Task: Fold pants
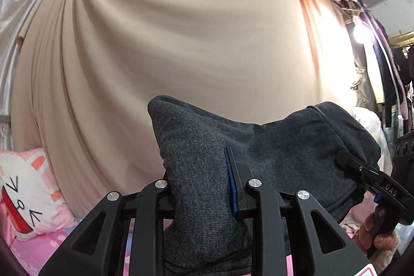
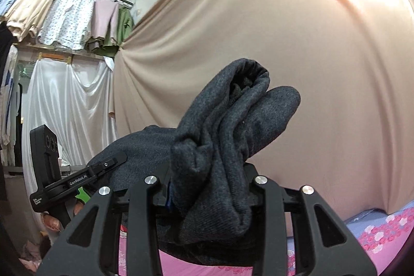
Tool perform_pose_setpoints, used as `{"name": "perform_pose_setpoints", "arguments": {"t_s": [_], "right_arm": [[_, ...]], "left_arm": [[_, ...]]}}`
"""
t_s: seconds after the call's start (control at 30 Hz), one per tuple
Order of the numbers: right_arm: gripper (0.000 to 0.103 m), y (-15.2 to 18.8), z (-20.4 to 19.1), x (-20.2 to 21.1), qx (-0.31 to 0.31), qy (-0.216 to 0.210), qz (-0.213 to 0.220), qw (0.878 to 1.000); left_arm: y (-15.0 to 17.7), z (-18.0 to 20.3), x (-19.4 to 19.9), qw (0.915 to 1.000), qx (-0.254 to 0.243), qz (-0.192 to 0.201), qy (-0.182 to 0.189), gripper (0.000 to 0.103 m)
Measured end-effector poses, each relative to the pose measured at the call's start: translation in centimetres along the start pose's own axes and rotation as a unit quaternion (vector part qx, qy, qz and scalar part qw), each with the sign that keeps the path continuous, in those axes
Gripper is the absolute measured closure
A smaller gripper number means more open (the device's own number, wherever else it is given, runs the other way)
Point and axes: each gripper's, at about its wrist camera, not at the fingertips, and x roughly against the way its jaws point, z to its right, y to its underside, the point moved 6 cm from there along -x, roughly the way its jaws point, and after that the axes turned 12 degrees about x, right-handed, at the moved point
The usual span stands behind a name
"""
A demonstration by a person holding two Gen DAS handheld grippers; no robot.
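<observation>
The pants [image 1: 271, 146] are dark grey knit fabric, held up in the air in front of a beige curtain. My left gripper [image 1: 204, 188] is shut on a bunched edge of them. My right gripper [image 2: 209, 188] is shut on another bunched part of the pants [image 2: 227, 136], which stick up past the fingers. The right gripper also shows at the right of the left wrist view [image 1: 349, 162], clamped on the fabric. The left gripper shows at the left of the right wrist view [image 2: 113, 162]. The cloth sags between the two grippers.
A beige curtain [image 1: 181, 43] hangs close behind. A pink floral bed sheet [image 2: 375, 232] lies below. A cat-face pillow [image 1: 23, 195] lies at the lower left. Clothes [image 2: 64, 20] hang on a rail at the far left, above a white drape [image 2: 64, 105].
</observation>
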Motion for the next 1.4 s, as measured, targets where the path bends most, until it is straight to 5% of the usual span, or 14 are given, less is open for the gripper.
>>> {"name": "perform_pose_setpoints", "arguments": {"t_s": [0.3,0.5,0.6,0.67,0.77,0.83,0.9,1.07,1.13,1.2,1.23,1.27,1.3,1.4], "right_arm": [[0.07,9.4,7.1,-7.2,-0.069,0.027,-0.076,0.994],[0.07,20.2,12.0,-11.1,-0.122,0.06,-0.171,0.976],[0.07,27.3,14.4,-12.3,-0.154,0.088,-0.235,0.956],[0.068,33.0,15.8,-13.0,-0.183,0.106,-0.307,0.928],[0.06,39.2,17.1,-11.9,-0.22,0.134,-0.425,0.868],[0.045,36.9,17.7,-10.0,-0.22,0.155,-0.4,0.876],[0.047,34.2,17.9,-8.5,-0.17,0.195,-0.38,0.888],[0.09,30.8,14.8,-10.3,-0.112,0.152,-0.368,0.91],[0.092,32.5,13.6,-12.5,-0.082,0.143,-0.399,0.902],[0.1,36.4,15.6,-12.7,-0.066,0.184,-0.448,0.872],[0.103,37.6,16.3,-12.1,-0.072,0.188,-0.451,0.869],[0.103,37.2,16.7,-11.1,-0.095,0.174,-0.423,0.884],[0.103,36.8,16.9,-10.4,-0.118,0.175,-0.42,0.883],[0.102,34.2,16.0,-9.4,-0.116,0.169,-0.401,0.893]], "left_arm": [[7.3,-5.0,-11.3,0.9946,0.02,-0.095,-0.035,0.08],[16.7,-9.5,-18.0,0.9799,0.043,-0.184,-0.063,0.079],[23.5,-12.5,-21.1,0.9633,0.068,-0.246,-0.084,0.079],[28.9,-14.6,-22.7,0.9443,0.079,-0.3,-0.11,0.075],[36.6,-17.6,-23.4,0.8908,0.098,-0.416,-0.153,0.069],[36.4,-18.8,-21.4,0.8939,0.114,-0.404,-0.156,0.043],[34.3,-19.9,-19.1,0.9046,0.109,-0.378,-0.164,0.035],[29.5,-19.3,-18.5,0.9124,0.146,-0.351,-0.151,0.036],[29.9,-18.2,-19.8,0.9039,0.155,-0.373,-0.143,0.035],[31.4,-17.8,-20.4,0.8934,0.145,-0.397,-0.152,0.035],[33.2,-17.2,-20.8,0.8845,0.132,-0.416,-0.166,0.036],[34.4,-17.5,-20.7,0.8788,0.125,-0.425,-0.176,0.036],[35.5,-17.8,-20.3,0.8762,0.124,-0.429,-0.182,0.034],[36.1,-17.9,-20.3,0.8833,0.124,-0.412,-0.186,0.032]]}}
